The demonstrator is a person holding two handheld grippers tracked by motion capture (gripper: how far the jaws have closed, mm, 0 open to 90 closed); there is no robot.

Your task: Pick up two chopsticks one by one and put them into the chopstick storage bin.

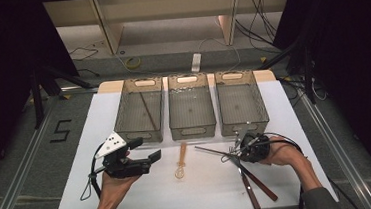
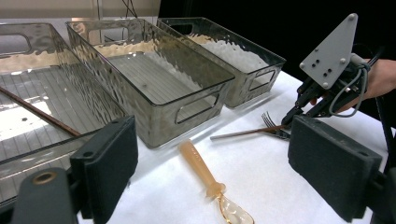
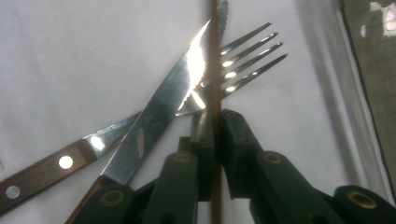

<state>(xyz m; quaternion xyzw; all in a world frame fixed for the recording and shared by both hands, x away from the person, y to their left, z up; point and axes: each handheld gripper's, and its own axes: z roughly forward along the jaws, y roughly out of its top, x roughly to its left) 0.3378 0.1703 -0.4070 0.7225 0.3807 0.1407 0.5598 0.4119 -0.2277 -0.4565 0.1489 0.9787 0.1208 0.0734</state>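
Pinching a thin brown stick [image 3: 215, 56], the right gripper [image 3: 215, 122] sits nearly closed over the crossed knife [image 3: 163, 112] and fork [image 3: 243, 60]; the stick's ends run off-frame. Left gripper [image 2: 210, 154] gapes wide, holding nothing.

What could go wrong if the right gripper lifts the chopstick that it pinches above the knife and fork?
1. The chopstick crosses the knife and fork, so lifting it may drag or flick them.
2. The right gripper pinches a very thin rod, which may pivot or slip out on the way to a bin.
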